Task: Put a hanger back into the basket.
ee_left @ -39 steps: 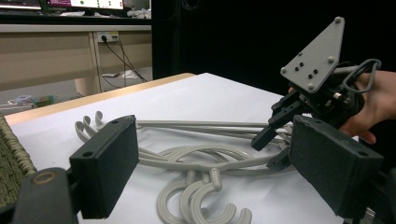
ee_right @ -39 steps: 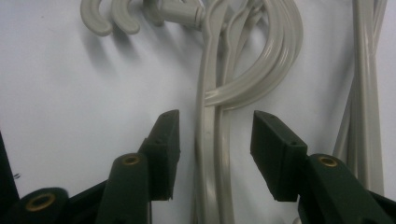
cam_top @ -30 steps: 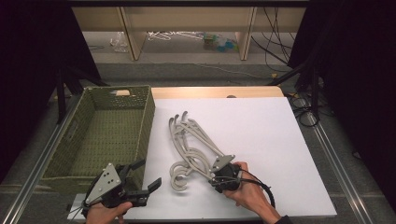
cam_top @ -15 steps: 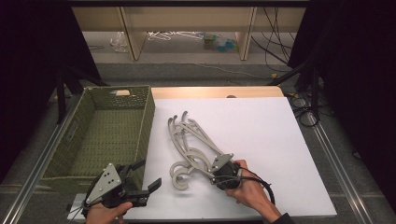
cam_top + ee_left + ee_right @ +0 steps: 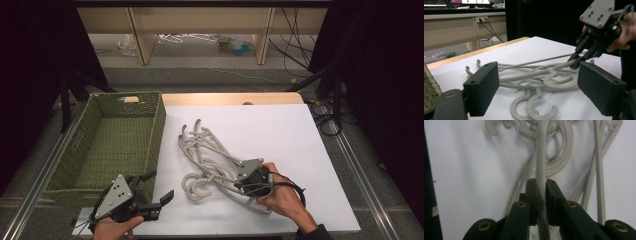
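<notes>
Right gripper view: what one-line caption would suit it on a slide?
The right tool, shut on the arm of a grey plastic hanger from a tangled pile on the white table.

left gripper [image 5: 159,199] — held low in the left hand [image 5: 112,229], black jaws wide apart, pointing level | right gripper [image 5: 239,182] — in the right hand [image 5: 285,197], jaws just closed, pads pinching a pale grey plastic hanger [image 5: 541,165]

Clothes hangers under my right gripper

My right gripper [image 5: 248,181] sits on the grey hangers [image 5: 210,157] piled on the white worktop [image 5: 280,130]; my left gripper [image 5: 157,192] hovers wide apart beside the green woven basket [image 5: 87,122].
</notes>
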### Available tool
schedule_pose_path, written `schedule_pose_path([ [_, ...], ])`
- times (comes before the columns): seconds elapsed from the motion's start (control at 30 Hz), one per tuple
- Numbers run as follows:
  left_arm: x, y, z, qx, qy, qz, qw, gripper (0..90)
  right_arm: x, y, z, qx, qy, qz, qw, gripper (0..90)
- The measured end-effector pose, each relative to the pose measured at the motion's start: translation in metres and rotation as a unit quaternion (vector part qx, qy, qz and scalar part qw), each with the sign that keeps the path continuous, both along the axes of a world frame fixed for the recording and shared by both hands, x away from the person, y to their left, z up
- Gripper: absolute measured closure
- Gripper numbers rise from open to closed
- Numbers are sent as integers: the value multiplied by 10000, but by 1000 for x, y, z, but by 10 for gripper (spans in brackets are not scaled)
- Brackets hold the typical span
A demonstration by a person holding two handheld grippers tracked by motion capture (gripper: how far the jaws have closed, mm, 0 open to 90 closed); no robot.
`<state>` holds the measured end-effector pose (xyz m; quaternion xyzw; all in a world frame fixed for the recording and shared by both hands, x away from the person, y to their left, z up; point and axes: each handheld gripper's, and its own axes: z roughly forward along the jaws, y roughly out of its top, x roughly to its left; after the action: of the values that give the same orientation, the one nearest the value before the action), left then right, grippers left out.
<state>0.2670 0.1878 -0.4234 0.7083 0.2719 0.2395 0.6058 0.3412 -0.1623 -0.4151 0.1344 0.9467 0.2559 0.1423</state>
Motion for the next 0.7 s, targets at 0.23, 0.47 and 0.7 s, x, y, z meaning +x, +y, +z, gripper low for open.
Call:
schedule_pose_path([
  [0.23, 7, -18, -2, 46, 182, -152, 9997, 219, -4, -14, 17, 97, -69, 222, 9997, 825],
  [0.47, 19, -45, -5, 817, 100, -392, 9958, 242, -13, -21, 32, 215, -93, 389, 9990, 826],
  [0.7, 29, -67, -10, 1454, -119, -759, 9864, 259, -20, -25, 39, 378, -12, 675, 9970, 826],
])
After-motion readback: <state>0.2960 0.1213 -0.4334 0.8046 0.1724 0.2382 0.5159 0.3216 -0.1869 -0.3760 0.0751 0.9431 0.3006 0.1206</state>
